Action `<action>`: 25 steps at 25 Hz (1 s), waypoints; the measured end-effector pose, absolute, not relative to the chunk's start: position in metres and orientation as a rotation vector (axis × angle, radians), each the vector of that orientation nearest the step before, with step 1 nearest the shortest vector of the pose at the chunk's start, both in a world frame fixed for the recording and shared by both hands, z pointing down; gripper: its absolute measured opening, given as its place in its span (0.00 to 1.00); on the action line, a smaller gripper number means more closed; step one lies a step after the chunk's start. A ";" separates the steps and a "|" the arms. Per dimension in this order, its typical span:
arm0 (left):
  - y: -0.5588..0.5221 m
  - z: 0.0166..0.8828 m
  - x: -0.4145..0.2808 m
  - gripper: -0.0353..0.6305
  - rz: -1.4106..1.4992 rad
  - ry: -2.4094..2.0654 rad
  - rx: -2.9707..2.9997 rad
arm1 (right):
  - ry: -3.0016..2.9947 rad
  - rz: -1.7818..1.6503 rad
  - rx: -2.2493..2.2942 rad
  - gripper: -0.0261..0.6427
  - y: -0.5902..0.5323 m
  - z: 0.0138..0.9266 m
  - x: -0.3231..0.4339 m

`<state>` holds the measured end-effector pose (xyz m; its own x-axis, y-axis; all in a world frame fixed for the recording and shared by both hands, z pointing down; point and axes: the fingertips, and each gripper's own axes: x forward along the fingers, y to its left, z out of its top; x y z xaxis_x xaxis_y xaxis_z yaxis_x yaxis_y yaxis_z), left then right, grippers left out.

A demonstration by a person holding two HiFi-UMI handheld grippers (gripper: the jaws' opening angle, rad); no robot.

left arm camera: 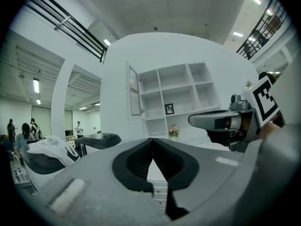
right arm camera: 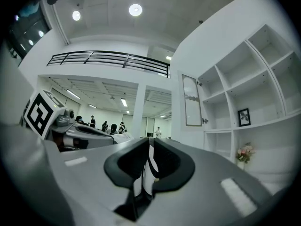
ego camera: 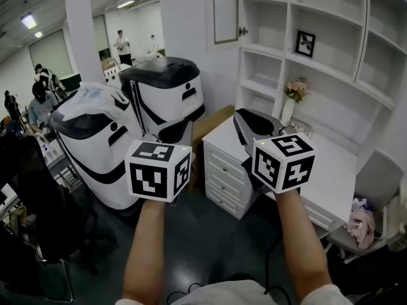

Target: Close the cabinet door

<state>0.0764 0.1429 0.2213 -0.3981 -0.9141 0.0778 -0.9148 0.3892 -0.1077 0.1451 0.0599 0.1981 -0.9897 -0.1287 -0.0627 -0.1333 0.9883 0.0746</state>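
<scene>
Far right: tall white open-shelf wall unit (ego camera: 327,11), filling the wall with bare cubbies.

Left, nearer: two big rounded white-and-black machine bodies (ego camera: 168,91), side by side, just beside the long white desk with drawers (ego camera: 331,164) under the shelves.

Near right, by the desk: grey chair (ego camera: 381,176), with a pink cloth (ego camera: 362,224) below it.

Upper left end of the shelf unit: narrow white-framed cabinet door with a glass panel (ego camera: 225,11), swung out open, small knob (ego camera: 242,30) at its right edge; far beyond both grippers and touched by neither.

Near centre: left gripper (ego camera: 173,132), held level on a bare forearm, tips together and gripping nothing. Just to its right: right gripper (ego camera: 249,124), also level, jaws drawn to a thin slit with only background showing through.

On the shelves: small black-framed picture (ego camera: 305,43); lower, on the desk's far edge, a white vase of pink flowers (ego camera: 294,94).
</scene>
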 end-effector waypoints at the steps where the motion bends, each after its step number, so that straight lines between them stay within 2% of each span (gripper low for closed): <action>1: 0.145 0.221 0.076 0.05 0.207 -2.614 1.722 | 3.073 0.123 -0.202 0.09 0.062 0.197 0.144; 25: 0.106 0.222 0.006 0.05 0.227 -2.633 1.721 | 3.038 0.131 -0.177 0.28 0.027 0.189 0.073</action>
